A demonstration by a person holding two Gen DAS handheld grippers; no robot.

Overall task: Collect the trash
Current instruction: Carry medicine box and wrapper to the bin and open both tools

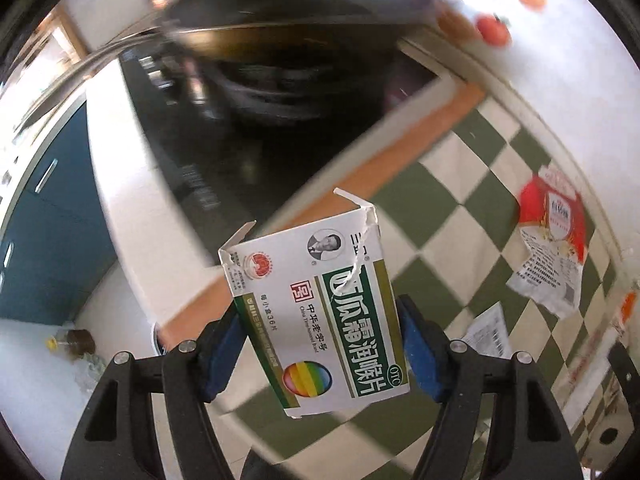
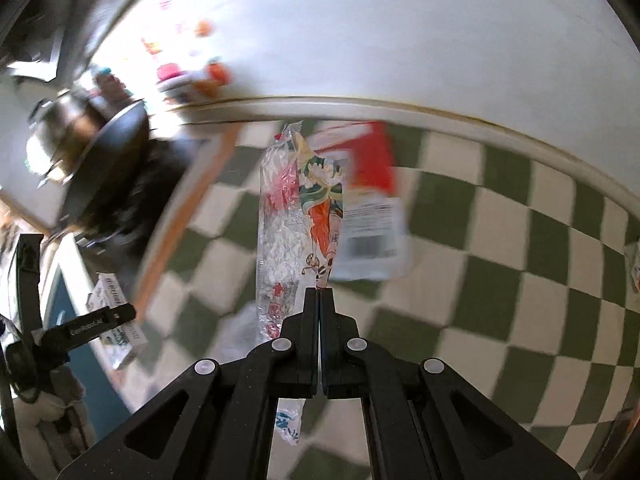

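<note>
Left gripper [image 1: 320, 344] clamps a torn box [image 1: 316, 316]; right gripper [image 2: 319, 292] pinches a seemingly plastic wrapper [image 2: 294, 216].

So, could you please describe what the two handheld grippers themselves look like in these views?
Both are matte black plastic linkages with triangular cut-outs and round silvery pivot pins. The left gripper carries blue pads on the inner faces of its fingers. The right gripper has slim black fingers. In the right wrist view, the left gripper's body shows white lettering, too blurred to read. No cables or sleeves show.
</note>
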